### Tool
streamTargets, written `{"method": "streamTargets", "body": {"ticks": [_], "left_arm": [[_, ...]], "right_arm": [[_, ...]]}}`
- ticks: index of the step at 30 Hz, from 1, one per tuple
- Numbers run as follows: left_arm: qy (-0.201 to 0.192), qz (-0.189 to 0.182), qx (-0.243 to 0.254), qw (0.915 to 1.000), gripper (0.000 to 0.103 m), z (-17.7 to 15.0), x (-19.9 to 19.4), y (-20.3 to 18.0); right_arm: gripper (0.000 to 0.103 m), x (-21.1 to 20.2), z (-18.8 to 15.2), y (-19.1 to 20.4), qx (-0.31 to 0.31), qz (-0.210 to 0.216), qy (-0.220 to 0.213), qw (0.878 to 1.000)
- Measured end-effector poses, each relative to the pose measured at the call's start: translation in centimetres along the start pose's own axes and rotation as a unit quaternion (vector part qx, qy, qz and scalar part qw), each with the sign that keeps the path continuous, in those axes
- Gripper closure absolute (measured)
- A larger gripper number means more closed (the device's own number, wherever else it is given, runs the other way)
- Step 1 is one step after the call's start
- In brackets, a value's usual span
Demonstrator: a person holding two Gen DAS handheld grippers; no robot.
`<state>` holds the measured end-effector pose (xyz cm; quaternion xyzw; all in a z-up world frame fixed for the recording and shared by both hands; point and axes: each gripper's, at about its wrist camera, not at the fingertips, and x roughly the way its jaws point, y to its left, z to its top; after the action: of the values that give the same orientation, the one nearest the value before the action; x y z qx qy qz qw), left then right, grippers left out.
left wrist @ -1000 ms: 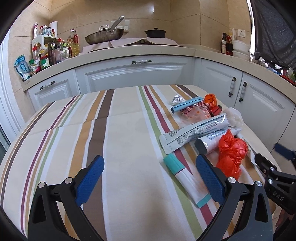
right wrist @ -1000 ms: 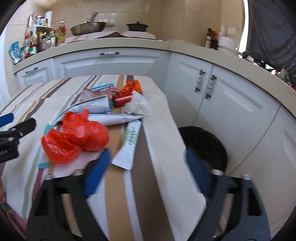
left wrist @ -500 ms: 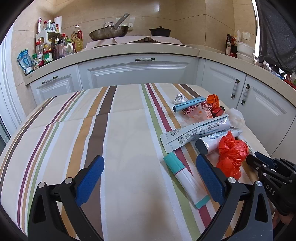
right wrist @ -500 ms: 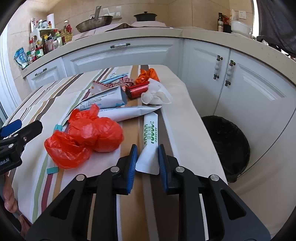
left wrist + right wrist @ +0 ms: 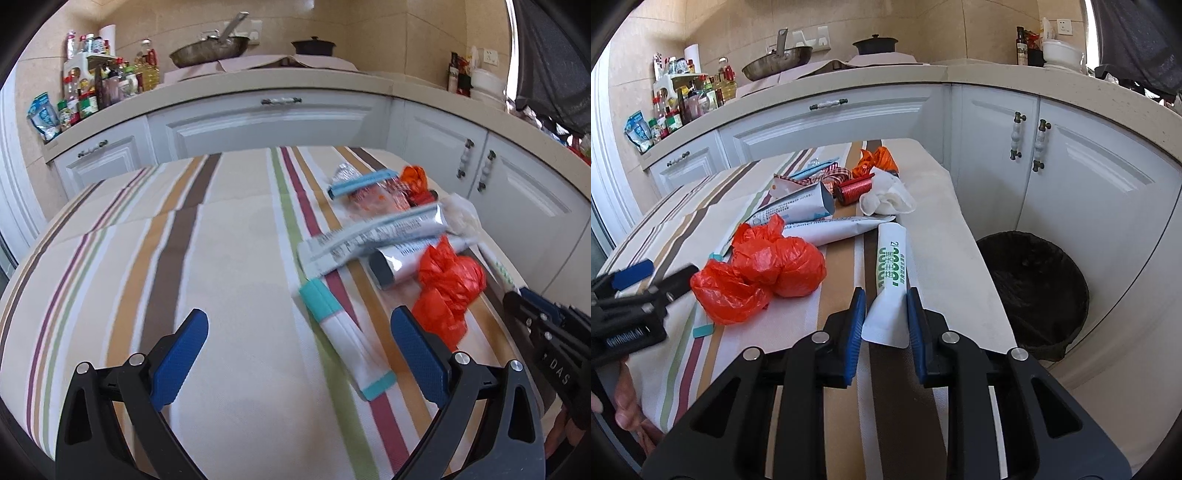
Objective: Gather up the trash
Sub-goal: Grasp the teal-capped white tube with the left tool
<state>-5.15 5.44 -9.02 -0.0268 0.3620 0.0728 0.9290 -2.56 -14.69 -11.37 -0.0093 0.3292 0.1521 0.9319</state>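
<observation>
Right gripper (image 5: 885, 320) jaws clamp the crimped end of the white green-lettered tube (image 5: 891, 275) on the striped surface (image 5: 945, 258); lift clear before swinging right to the black bin (image 5: 1034, 288); left gripper (image 5: 295, 360) hangs wide, empty.

The right gripper (image 5: 885, 316), wide apart a second ago beside the desk's edge, now has its jaws clamped on the flat end of the white tube with green print (image 5: 891, 273), having moved in over it.
</observation>
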Motion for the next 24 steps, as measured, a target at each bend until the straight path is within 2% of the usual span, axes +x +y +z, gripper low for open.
{"method": "streamTargets", "body": {"ticks": [4,6,7,9,12,14,18,21,24], "left_arm": [[0.024,0.001,0.011,0.9997,0.008,-0.6,0.9,-0.6],[0.030,0.001,0.004,0.9995,0.020,-0.7,1.0,-0.1],[0.033,0.002,0.003,0.9994,0.038,-0.7,1.1,0.1],[0.036,-0.009,-0.003,0.9993,0.039,-0.9,1.2,0.6],[0.034,-0.011,0.003,0.9993,0.047,-1.0,0.9,0.7],[0.032,-0.014,0.009,0.9993,0.057,-1.2,0.7,0.5],[0.037,-0.034,0.000,0.9987,0.057,-1.0,0.6,0.4],[0.037,-0.033,0.000,0.9988,0.049,-1.0,0.8,0.1],[0.038,-0.030,0.012,0.9988,0.048,-1.1,0.8,-0.2]], "right_arm": [[0.081,-0.2,0.0,-0.1,0.001,0.004,-0.001,1.000],[0.081,-0.2,0.0,-0.1,0.002,0.004,-0.001,1.000],[0.081,-0.3,0.0,-0.1,0.003,0.004,-0.002,1.000],[0.080,-0.3,0.0,-0.2,0.004,0.005,-0.003,1.000],[0.081,-0.5,-0.1,-0.3,0.004,0.005,-0.003,1.000],[0.080,-0.6,-0.1,-0.3,0.004,0.005,-0.002,1.000],[0.080,-0.6,0.0,-0.1,0.002,0.006,-0.003,1.000],[0.080,-0.8,0.0,0.1,-0.001,0.006,-0.005,1.000],[0.080,-1.0,-0.1,0.1,0.001,0.005,-0.006,1.000]]}}
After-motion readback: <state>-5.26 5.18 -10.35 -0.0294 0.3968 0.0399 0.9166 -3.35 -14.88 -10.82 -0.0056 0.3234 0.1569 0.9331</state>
